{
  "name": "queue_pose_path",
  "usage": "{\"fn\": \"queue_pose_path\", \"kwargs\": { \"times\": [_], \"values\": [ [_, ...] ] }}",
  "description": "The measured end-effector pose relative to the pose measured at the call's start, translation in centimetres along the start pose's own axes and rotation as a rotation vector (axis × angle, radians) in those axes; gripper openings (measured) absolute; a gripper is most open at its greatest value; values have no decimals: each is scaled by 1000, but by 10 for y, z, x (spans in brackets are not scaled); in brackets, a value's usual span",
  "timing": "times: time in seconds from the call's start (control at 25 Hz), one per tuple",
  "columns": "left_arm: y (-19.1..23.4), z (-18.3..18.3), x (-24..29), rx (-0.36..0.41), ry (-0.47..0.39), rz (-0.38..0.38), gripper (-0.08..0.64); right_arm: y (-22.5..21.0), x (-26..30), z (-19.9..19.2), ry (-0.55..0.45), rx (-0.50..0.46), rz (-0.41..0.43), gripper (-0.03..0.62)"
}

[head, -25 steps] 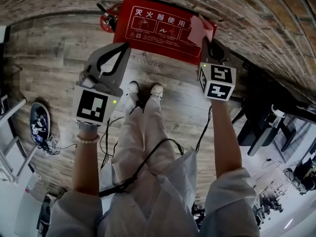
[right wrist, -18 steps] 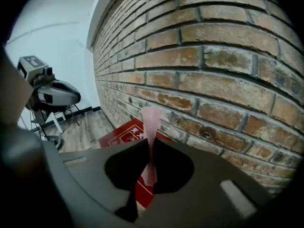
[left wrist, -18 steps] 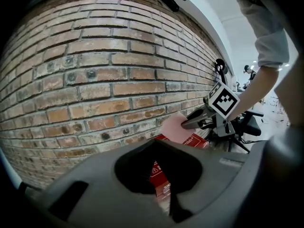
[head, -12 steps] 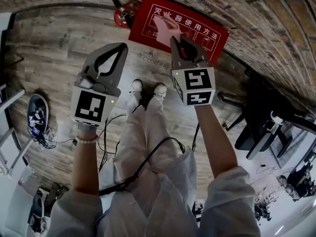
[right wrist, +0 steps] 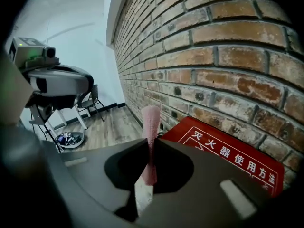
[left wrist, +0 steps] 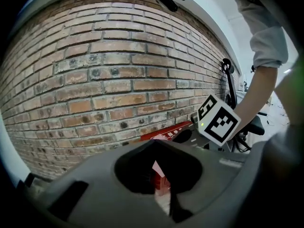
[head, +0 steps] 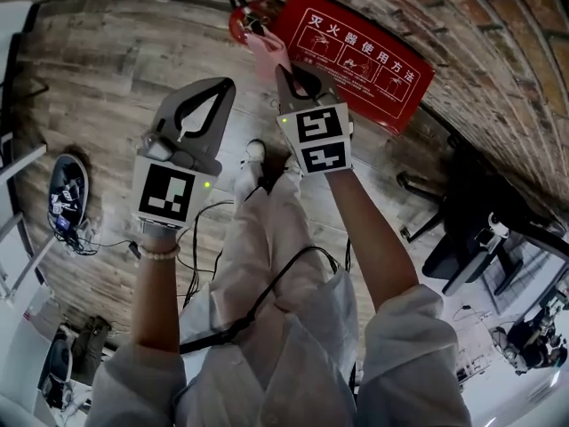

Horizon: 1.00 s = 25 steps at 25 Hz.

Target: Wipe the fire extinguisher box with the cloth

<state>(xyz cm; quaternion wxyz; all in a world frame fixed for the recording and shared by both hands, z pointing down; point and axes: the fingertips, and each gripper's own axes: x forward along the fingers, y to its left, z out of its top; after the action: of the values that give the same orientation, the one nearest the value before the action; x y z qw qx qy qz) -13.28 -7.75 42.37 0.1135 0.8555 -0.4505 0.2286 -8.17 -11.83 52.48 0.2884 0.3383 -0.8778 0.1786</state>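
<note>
Fire extinguisher box, red and flat, sits at the foot of the brick wall. We read 7 white characters on its face, 灭火器使用方法, above a row of small diagrams. The pink cloth is by the box's left end, pinched in the right gripper, whose jaws are closed on it. We cannot tell from the head view whether cloth and box touch. The right gripper view shows the cloth standing up as a narrow folded strip, with the box off to its right. The left gripper hangs beside the right one with its jaws together and nothing between them. Its own view looks at the brickwork, and only a sliver of the box shows over the jaws. Only the head view shows the red fire extinguisher just left of the box, a round dish of small items on the wooden floor, and a black chair at the right.
</note>
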Motion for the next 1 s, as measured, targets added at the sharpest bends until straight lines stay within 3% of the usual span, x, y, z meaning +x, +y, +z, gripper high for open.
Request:
{"fn": "queue_pose_path", "kwargs": {
  "times": [0.52, 1.0],
  "values": [
    [4, -10, 0, -12, 16, -1, -12, -20, 38, -38, 143, -86, -83, 18],
    [-4, -6, 7, -7, 15, -20, -11, -26, 36, -41, 151, -98, -99, 18]
  ]
}}
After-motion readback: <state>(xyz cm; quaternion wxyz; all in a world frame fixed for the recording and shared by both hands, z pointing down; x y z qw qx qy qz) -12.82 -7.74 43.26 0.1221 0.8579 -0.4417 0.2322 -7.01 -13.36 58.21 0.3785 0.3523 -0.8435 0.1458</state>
